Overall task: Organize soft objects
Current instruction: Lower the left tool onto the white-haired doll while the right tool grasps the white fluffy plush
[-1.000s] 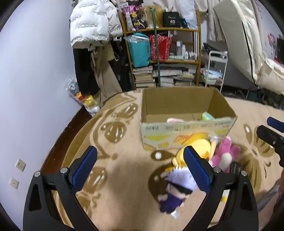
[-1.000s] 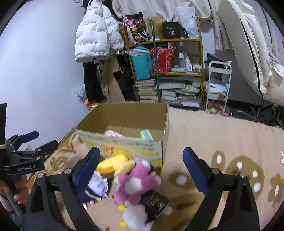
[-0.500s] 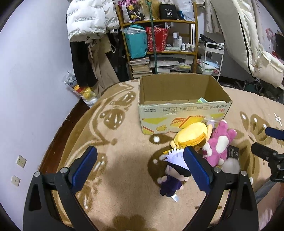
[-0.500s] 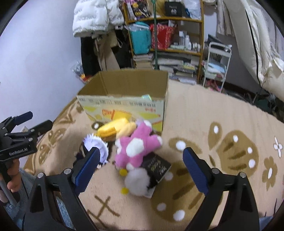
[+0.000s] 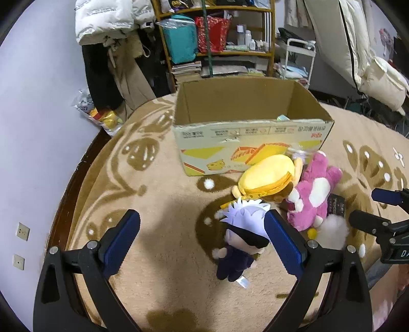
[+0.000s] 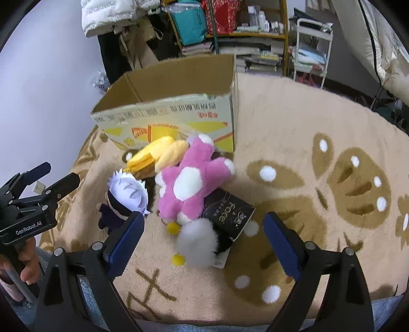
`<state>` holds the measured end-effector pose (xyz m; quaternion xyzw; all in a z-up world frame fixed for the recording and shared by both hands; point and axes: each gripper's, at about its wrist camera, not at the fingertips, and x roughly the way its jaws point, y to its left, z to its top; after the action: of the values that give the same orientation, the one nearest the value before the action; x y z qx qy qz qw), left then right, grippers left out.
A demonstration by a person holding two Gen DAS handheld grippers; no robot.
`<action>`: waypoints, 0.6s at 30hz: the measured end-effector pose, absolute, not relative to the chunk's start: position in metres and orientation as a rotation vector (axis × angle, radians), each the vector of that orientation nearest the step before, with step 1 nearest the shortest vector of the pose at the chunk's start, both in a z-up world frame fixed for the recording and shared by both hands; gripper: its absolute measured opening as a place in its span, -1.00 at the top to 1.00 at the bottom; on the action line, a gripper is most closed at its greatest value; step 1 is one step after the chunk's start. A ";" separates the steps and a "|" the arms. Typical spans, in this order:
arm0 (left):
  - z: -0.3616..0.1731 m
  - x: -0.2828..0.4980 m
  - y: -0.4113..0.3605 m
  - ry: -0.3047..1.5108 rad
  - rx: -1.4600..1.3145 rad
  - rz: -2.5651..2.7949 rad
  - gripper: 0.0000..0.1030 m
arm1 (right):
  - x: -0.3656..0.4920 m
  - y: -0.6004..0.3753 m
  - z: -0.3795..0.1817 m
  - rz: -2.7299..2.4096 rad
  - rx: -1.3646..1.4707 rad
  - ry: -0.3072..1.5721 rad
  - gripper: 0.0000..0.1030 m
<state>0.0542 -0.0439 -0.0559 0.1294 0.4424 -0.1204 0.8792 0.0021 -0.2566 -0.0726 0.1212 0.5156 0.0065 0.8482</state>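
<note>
Both tools, left [image 5: 202,238] and right [image 6: 203,241], have risen, wide open, empty, above the plush toys [image 6: 189,178].

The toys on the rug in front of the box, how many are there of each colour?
Yellow: 1, the yellow plush
Pink: 1, the pink plush
White-haired, dark clothes: 1, the small doll
White and fluffy: 1, the white pom-pom toy
Total: 4

Bkgd: wooden shelf [image 5: 217,51] held teal bag [image 5: 180,42], red bag [image 5: 212,33], book stacks. White puffer jacket [image 5: 107,21] hung left of it; white wire cart [image 5: 299,58] stood right.
</note>
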 end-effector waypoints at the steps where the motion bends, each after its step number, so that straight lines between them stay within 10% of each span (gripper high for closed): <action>1: -0.058 0.055 -0.046 0.928 0.275 -0.253 -0.88 | 0.004 -0.257 -0.077 0.010 0.258 1.107 -0.91; 18: -0.114 0.069 -0.083 1.075 0.383 -0.302 -0.88 | 0.017 -0.260 -0.126 0.032 0.353 1.303 -0.25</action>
<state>0.0687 -0.0830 -0.1139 0.1804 0.5068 -0.1422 0.8309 0.0173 -0.2604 -0.1260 0.1632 0.6030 0.0146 0.7807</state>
